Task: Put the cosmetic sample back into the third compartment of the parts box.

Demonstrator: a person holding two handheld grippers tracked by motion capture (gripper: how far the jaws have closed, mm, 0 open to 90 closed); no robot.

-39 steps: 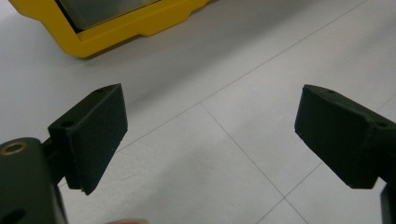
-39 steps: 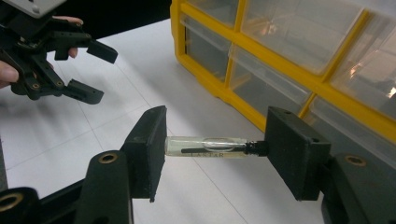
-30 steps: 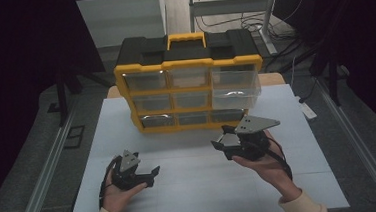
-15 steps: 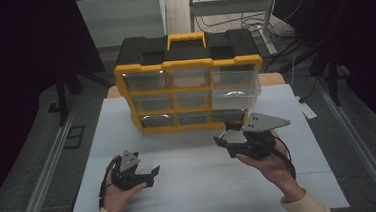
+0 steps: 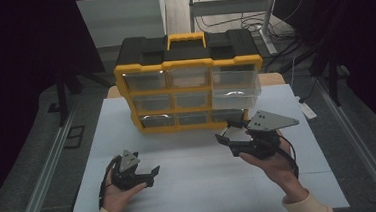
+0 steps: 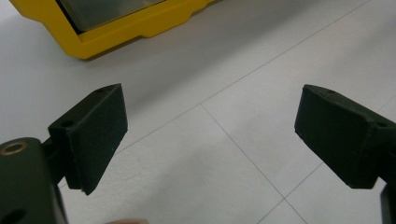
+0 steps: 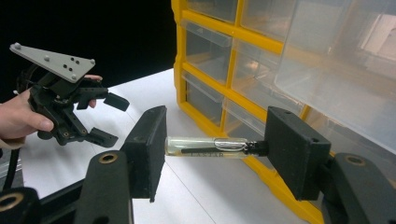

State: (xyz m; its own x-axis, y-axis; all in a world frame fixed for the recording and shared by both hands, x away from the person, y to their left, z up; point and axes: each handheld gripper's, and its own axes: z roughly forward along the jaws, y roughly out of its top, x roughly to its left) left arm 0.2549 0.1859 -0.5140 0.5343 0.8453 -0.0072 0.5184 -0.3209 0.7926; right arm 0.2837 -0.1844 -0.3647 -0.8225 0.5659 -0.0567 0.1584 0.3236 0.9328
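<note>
Vial (image 7: 208, 146), small, clear glass with a dark cap end and faint lettering, sits centre frame in the right gripper view, pinched end to end between the two black jaws of the right gripper (image 7: 215, 149). It lies level across the gap, one end against each pad. In the high view the same gripper (image 5: 232, 132) is right of centre, held in the person's right hand (image 5: 272, 162), jaws pointing toward the lower right corner of the organizer (image 5: 190, 88).

Organizer: yellow frame, black top, yellow handle, clear drawers in three rows, standing at the back of the white table (image 5: 206, 185). One clear drawer (image 5: 236, 90) at the upper right of the cabinet stands pulled out past the frame; it fills the upper right of the right gripper view.

Left gripper (image 5: 148, 175) low left in the high view, held in the left hand (image 5: 117, 193) just above the table. Its own view shows the jaws spread wide, nothing between them, white tabletop below and the organizer's yellow base at upper left.
</note>
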